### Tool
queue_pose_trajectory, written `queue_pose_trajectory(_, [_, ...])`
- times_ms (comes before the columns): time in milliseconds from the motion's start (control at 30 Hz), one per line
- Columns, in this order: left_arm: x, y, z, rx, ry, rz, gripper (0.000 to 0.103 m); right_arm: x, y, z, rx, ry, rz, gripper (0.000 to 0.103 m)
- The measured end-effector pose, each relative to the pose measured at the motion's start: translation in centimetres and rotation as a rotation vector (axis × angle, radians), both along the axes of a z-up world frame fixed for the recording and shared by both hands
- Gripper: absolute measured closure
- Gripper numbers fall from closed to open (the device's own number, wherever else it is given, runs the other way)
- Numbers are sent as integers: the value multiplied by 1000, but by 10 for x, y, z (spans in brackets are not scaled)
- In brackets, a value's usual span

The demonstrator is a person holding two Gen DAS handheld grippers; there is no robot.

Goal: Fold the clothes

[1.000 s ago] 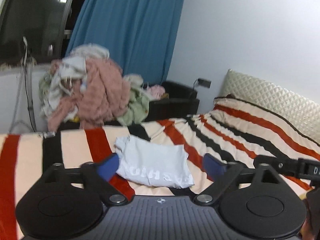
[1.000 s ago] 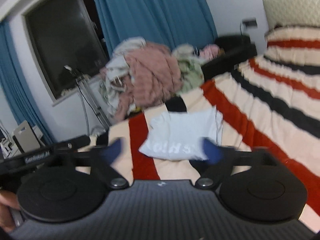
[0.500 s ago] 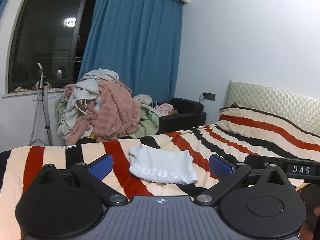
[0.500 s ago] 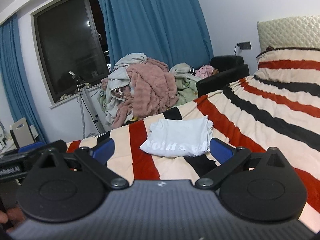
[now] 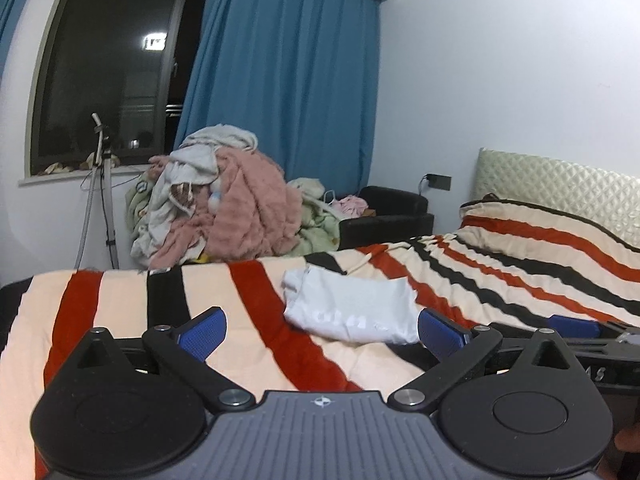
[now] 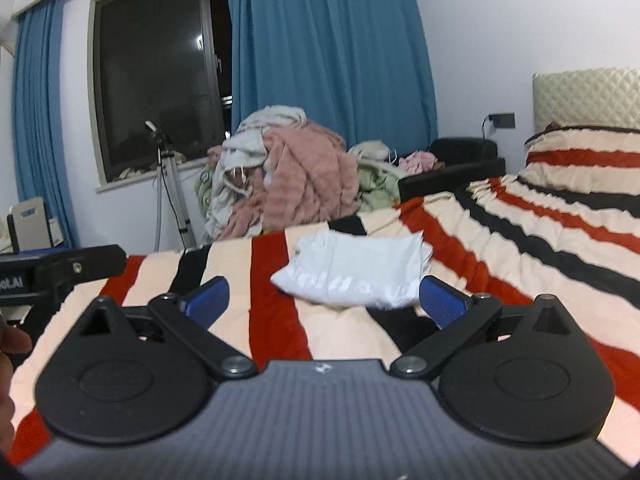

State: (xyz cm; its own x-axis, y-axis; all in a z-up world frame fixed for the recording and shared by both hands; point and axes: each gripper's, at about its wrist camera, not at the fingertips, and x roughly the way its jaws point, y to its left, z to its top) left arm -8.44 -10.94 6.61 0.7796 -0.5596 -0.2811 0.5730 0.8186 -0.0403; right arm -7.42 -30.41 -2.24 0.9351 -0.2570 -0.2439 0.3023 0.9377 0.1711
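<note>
A folded white garment point(image 5: 352, 308) with faint lettering lies on the striped bedspread point(image 5: 120, 308); the right wrist view shows the same folded white garment point(image 6: 356, 276) on that bedspread point(image 6: 540, 248). My left gripper point(image 5: 320, 330) is open, low over the bed, a little short of the garment, with nothing between its blue pads. My right gripper point(image 6: 324, 298) is open too, just in front of the garment and apart from it. Part of the right gripper point(image 5: 576, 326) shows at the right of the left wrist view.
A heap of unfolded clothes point(image 5: 224, 208), pink and pale, is piled beyond the bed's far edge below a blue curtain point(image 5: 280, 80). A black armchair point(image 5: 388, 216) stands by the wall. A tripod point(image 5: 100, 200) stands near the window. The padded headboard point(image 5: 560, 188) is at the right.
Both grippers have drawn back and sunk lower from the folded garment, which now looks smaller and farther off. Their pads stay wide apart and empty.
</note>
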Motion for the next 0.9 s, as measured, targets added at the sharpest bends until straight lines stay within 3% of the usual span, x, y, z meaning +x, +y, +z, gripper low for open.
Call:
queue_pose_trajectory(200, [10,6,-14,-8,34,45,0,7,-4,-14,30,8,1,0])
queue_pose_trajectory(533, [14,8,-14,-2,46,92,0,9,6,-18,-17,18,-2,0])
queue_pose_trajectory(900, [9,9,-15,5,53,91,0,8,7,-18,-30,33,-4,0])
